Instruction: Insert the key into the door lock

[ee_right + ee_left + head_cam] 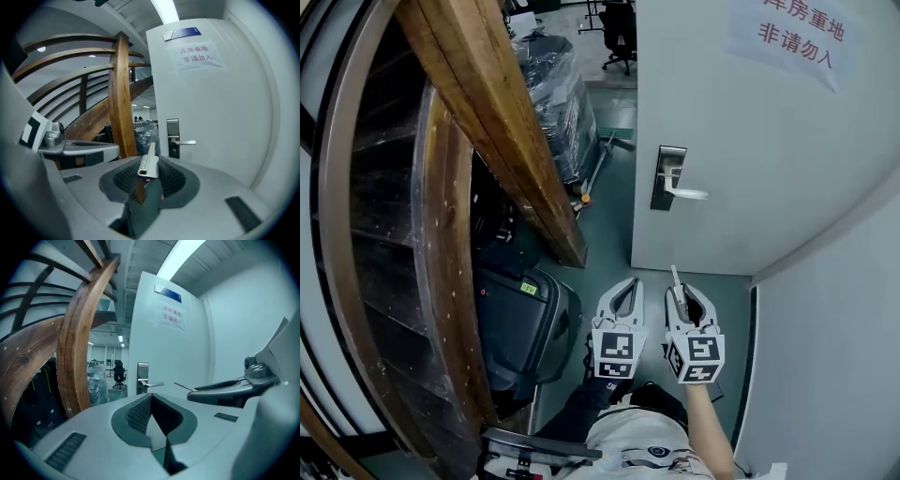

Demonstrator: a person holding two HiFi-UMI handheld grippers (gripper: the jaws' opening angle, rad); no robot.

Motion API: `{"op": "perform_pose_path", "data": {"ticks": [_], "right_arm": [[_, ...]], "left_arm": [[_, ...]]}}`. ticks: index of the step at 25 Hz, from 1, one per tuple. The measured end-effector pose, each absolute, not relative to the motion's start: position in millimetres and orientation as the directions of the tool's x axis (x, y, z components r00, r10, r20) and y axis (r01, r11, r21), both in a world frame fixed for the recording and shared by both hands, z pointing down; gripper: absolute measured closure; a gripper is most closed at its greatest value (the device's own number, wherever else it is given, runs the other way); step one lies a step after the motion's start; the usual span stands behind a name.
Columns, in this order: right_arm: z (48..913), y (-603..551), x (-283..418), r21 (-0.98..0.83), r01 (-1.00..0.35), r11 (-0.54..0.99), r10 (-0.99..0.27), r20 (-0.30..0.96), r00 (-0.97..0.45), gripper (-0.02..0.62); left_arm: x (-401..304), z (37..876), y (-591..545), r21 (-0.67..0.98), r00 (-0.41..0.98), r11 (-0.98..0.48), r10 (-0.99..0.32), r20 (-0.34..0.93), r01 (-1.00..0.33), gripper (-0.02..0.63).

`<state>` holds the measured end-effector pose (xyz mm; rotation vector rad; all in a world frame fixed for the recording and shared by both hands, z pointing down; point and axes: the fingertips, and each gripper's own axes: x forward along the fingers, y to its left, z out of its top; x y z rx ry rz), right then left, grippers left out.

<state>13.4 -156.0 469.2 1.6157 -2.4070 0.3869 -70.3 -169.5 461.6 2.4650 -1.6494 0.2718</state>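
key vs lock: the key (149,161) is well apart from the lock plate (173,136). The plate lies ahead of the key and slightly to its right, on the door (220,108).
key axis: the blade runs along the tool's own line, tip toward the plate. By my reading it needs carrying forward and a small sideways correction.
keyhole: too small to make out. It is probably on the plate under the lever handle (686,194).
right tool (686,298): closed on the key's near end, with the blade sticking out past the tips. It is the nearer tool to the plate.
left tool (623,292): jaws pressed together with nothing between them, just beside the right tool on its far side from the plate.
surface: no desk, only grey-green floor (609,234) below the plate.
room: a wooden beam (506,141) and a wrapped load (553,94) stand left of the plate. A paper notice (792,33) hangs above it.
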Motion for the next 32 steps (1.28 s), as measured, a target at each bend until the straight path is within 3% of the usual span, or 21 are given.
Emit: {"op": "perform_pose_path", "data": {"ticks": [8, 22, 32], "right_arm": [[523, -223, 8, -0.086, -0.931, 0.355, -0.846, 0.393, -0.360, 0.479], [607, -363, 20, 0.005, -0.922, 0.388, -0.864, 0.350, -0.361, 0.479], [621, -415, 23, 0.010, -0.927, 0.374, -0.866, 0.362, -0.346, 0.479]], "left_arm": [[-75, 507, -217, 0.046, 0.357, -0.360, -0.885, 0.300, -0.932, 0.604], [-73, 624, -256, 0.065, 0.299, -0.292, -0.908, 0.293, -0.954, 0.604], [-73, 646, -272, 0.067, 0.291, -0.285, -0.905, 0.309, -0.956, 0.604]]}}
